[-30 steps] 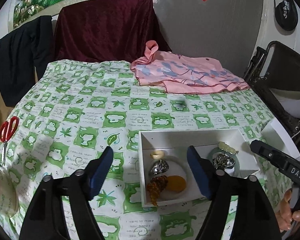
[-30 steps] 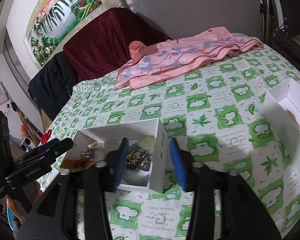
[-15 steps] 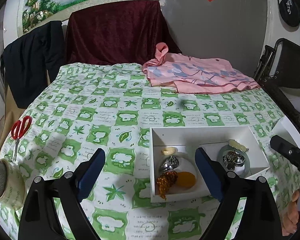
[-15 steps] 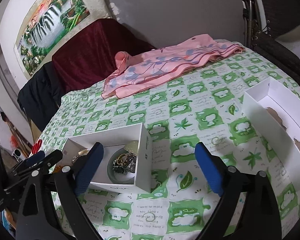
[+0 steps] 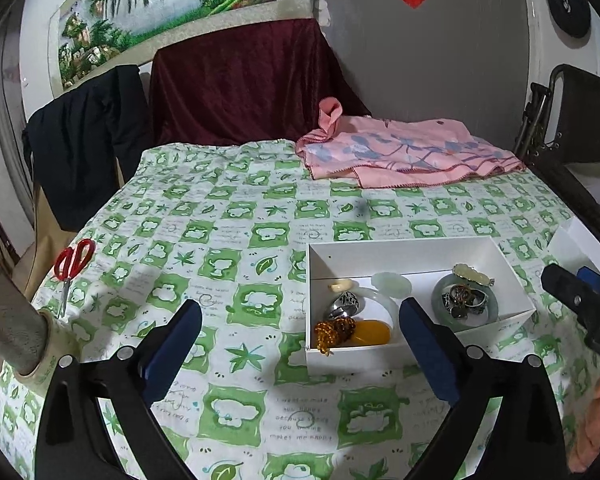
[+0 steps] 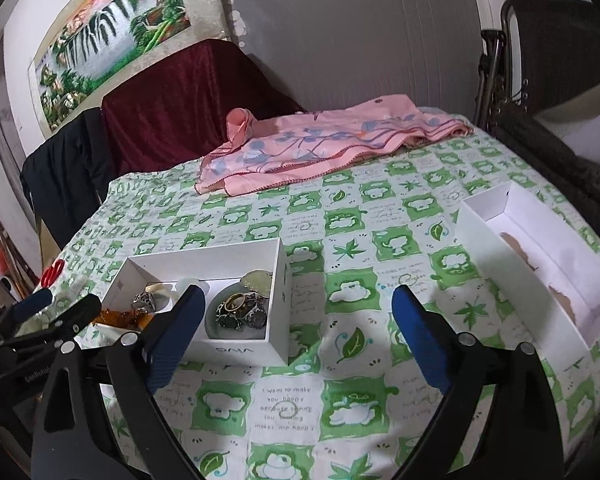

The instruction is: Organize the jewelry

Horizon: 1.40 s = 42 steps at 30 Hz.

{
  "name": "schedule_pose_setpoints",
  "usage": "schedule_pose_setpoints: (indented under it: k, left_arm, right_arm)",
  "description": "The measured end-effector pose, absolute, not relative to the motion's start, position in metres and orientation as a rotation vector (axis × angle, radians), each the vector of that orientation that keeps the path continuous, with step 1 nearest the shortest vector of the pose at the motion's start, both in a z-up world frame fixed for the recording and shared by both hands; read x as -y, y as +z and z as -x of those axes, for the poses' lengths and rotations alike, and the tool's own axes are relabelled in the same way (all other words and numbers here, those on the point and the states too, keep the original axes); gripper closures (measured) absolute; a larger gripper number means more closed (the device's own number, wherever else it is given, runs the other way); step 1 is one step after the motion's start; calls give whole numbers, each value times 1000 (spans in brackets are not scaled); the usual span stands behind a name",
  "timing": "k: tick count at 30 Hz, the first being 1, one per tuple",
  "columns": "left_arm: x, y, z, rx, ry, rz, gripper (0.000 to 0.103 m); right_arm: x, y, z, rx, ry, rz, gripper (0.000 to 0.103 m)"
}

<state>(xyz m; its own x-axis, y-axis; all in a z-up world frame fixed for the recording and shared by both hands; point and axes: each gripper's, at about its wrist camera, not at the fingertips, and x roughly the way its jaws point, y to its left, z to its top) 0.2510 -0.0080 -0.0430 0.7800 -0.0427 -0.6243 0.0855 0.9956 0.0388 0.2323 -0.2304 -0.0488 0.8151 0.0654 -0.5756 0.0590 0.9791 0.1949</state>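
1. White card forms the jewelry box, the landmark here; left of it the red scissors lie apart, likely unneeded.
2. Left gripper hangs just before the box, jaws released, holding nothing.
3. Inside, the rings sit grouped within a green bangle.
4. Right gripper, jaws released, hovers right of the box; the empty lid lies farther right.
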Motion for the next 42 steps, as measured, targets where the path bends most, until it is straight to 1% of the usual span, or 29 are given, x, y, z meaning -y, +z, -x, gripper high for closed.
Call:
schedule_pose_setpoints:
  k: [14, 25, 42]
  left_arm:
    - [-6, -36, -239, -651, -32, -22, 6]
    - [-1, -35, -237, -636, -22, -59, 6]
    - [-2, -37, -238, -667, -20, -59, 6]
  right_arm:
    - [228, -48, -223, -624, 12, -211, 11]
    - [229, -51, -224, -647, 5, -204, 10]
    - [226, -53, -221, -664, 0, -186, 10]
